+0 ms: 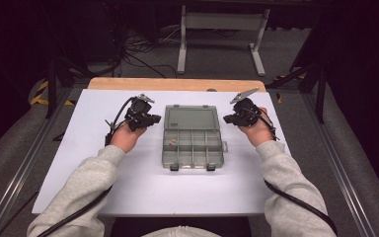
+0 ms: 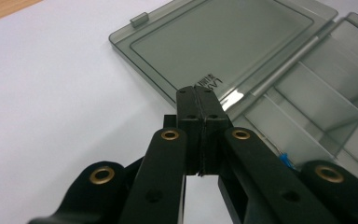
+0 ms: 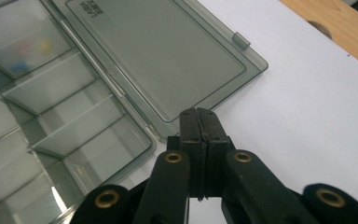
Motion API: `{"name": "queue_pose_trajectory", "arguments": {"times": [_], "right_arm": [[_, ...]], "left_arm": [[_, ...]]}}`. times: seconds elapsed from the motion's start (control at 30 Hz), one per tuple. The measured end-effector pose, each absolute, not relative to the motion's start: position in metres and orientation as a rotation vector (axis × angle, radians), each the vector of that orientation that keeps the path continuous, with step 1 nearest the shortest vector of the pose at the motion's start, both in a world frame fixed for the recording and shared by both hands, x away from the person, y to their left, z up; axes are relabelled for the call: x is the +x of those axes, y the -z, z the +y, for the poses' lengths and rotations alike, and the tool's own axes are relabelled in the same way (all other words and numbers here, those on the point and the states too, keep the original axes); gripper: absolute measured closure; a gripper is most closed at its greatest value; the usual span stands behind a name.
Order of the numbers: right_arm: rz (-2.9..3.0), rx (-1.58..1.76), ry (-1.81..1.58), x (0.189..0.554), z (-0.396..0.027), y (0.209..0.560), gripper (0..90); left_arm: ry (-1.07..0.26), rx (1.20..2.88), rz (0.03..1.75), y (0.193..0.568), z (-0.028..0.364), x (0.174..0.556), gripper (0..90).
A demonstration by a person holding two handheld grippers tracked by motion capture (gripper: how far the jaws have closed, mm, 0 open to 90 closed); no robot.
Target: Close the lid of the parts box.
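I'm holding my left claw (image 1: 150, 119) just off the left edge of the organizer box (image 1: 192, 136), jaws pressed flat together, gripping nothing. My right claw (image 1: 230, 118) is sitting just off the box's right edge, jaws also fully closed and empty. Neither claw is touching the box.

The box is lying in the middle of the worktop (image 1: 103, 173), lid swung fully open. It's smoky grey see-through plastic, rectangular, rounded corners. The lid (image 1: 191, 118) is lying flat on the far side of the tray, smooth, with a raised border and a small square latch tab on its far rim. The left gripper view is showing faint printed lettering on the lid (image 2: 223, 51) beside the hinge. The tray half (image 1: 192, 148) is sitting on the near side of the lid, split by thin straight dividers into oblong compartments. A few tiny coloured bits (image 3: 28, 53) are lying in one compartment next to the hinge; too blurred to name them.

The worktop is matte white and smooth, with a bare light wood strip (image 1: 177, 84) beyond the box's far side. My claw jaws are matte black with brass-coloured rivets.
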State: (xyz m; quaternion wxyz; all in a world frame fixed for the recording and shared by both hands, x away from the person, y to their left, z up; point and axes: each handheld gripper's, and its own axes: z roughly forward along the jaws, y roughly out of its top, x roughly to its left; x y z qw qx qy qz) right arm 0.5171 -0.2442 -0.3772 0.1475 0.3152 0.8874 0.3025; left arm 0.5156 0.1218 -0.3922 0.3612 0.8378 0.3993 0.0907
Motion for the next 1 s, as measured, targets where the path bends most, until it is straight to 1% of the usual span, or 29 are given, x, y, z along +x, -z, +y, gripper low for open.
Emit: {"name": "queue_pose_trajectory", "arguments": {"times": [0.47, 1.0], "right_arm": [[2.603, 0.934, -0.826, 0.54, -0.244, 0.398, 90.0], [2.648, 0.941, -0.792, 0.548, -0.242, 0.419, 90.0]], "left_arm": [[-0.203, 2.169, 1.084, 0.408, 0.12, 0.536, 89.6], [-0.141, 2.214, 1.106, 0.433, 0.116, 0.544, 89.6]]}}
